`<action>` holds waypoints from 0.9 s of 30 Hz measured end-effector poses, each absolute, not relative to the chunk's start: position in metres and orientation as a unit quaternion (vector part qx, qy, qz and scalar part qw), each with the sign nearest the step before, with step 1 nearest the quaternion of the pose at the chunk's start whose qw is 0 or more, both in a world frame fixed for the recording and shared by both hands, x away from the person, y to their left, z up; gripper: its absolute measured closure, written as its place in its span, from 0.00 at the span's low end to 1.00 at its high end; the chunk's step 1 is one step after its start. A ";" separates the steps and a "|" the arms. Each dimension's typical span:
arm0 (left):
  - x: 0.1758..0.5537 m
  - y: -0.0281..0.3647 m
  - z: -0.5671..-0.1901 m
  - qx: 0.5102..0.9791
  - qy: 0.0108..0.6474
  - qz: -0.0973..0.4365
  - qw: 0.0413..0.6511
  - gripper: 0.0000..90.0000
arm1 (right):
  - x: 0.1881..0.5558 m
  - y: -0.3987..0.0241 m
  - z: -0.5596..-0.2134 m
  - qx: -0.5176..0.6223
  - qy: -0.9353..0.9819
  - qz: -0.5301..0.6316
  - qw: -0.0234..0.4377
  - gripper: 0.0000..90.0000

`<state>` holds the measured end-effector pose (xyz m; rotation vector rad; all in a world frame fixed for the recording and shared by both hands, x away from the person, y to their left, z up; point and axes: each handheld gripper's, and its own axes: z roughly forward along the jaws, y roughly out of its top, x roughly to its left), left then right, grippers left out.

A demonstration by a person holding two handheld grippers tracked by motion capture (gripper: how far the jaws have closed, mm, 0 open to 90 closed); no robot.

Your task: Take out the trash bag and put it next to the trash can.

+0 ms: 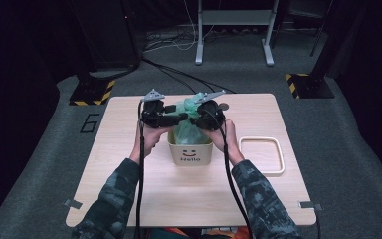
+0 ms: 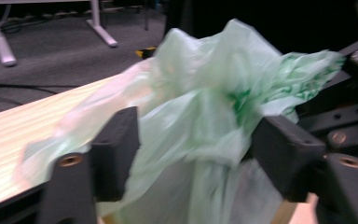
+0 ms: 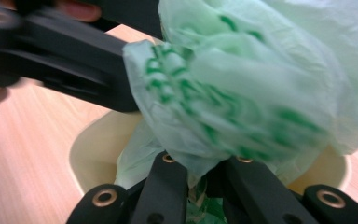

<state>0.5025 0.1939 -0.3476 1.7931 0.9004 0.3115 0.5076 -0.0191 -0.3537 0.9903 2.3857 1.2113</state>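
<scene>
— Looking down at the bench, what are the two hands busy with?

— A pale green plastic bag that stands up out of a cream bin with a smiley face and "Hello" on its front. The bin sits near the middle of the bench, and the bag's crumpled top rises above its rim between the two tools.

— How do the left tongs stand?

— Spread. In the left gripper view the two black jaws sit apart with the bag's gathered film bulging between them; it brushes the right-hand jaw, but the pads do not squeeze it. From above, the left tongs reach in at the bag's left side.

— And the right tongs?

— Pressed together on the bag. In the right gripper view the jaws meet at the bottom of the frame and a fold of green-printed film is nipped between them, just above the bin's open mouth. The high view puts the right tongs against the bag's right side, very close to the left ones.

— Anything else on the bench?

— A white rectangular tray lies flat to the right of the bin, apart from it. Both camouflage sleeves come in from the near edge, and a black cable trails back from the left tool.
</scene>
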 end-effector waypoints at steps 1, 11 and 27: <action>0.502 0.197 -0.348 0.745 0.382 0.130 0.531 0.30 | 0.508 -0.021 -0.353 0.350 0.824 0.421 0.146 0.99; 0.491 0.204 -0.358 0.757 0.384 0.124 0.514 0.22 | 0.509 -0.036 -0.336 0.381 0.794 0.447 0.160 0.99; 0.495 0.166 -0.371 0.766 0.358 0.139 0.515 0.12 | 0.492 -0.003 -0.330 0.346 0.806 0.450 0.167 0.99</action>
